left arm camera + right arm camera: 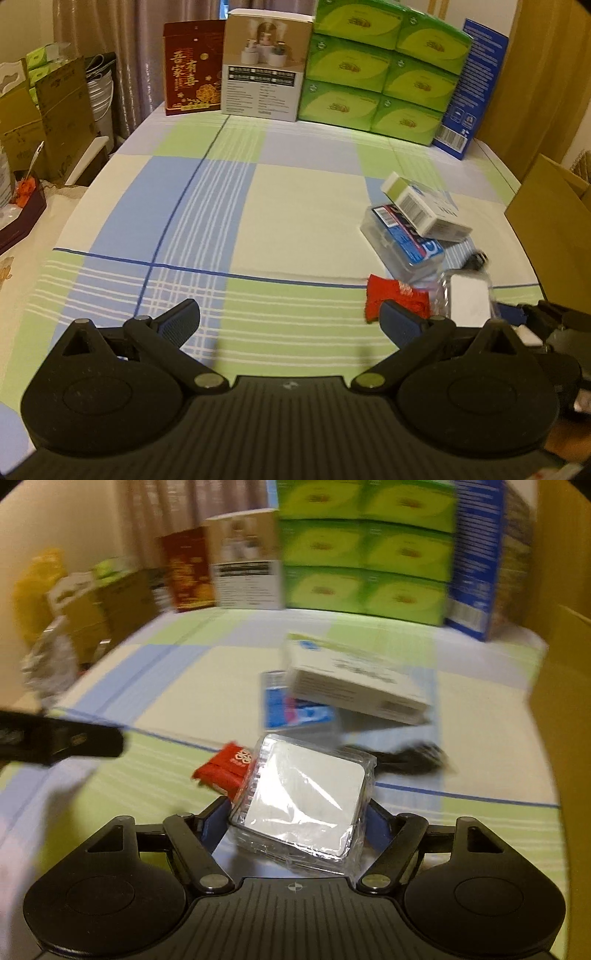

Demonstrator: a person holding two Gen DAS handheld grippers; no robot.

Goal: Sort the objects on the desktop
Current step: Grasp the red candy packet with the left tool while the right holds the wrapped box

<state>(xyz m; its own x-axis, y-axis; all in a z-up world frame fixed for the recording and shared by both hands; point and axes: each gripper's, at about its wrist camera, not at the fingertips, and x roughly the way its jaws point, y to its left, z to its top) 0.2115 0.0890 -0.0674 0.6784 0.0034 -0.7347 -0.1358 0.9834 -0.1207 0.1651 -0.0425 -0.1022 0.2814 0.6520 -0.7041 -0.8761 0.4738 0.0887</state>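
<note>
You're at the pick-up step of the sort: your right gripper [295, 823] has its jaws around the clear plastic case with the white card inside [306, 797], and from the right wrist view the blue pads look pressed against both sides of it. I'd call that a grip, though motion blur makes it hard to swear the contact is firm. The case sits at the near right of the checked tablecloth [221, 206], its far corner overlapping the red packet [225, 768], with a black cable [406, 757] just behind it.

Next move, as I read it: lift cleanly and don't drag the red packet along, since it's right against the case. That slick wrap could slip, so keep the squeeze even. Where it goes I can't tell; maybe the cardboard box [561, 686] at the right edge.

Your left gripper [291, 317] is spread wide over bare cloth, holding nothing, its right finger near the red packet. The white carton [354, 686] leans on the blue-labelled clear box [299, 712] further back, both untouched.
</note>
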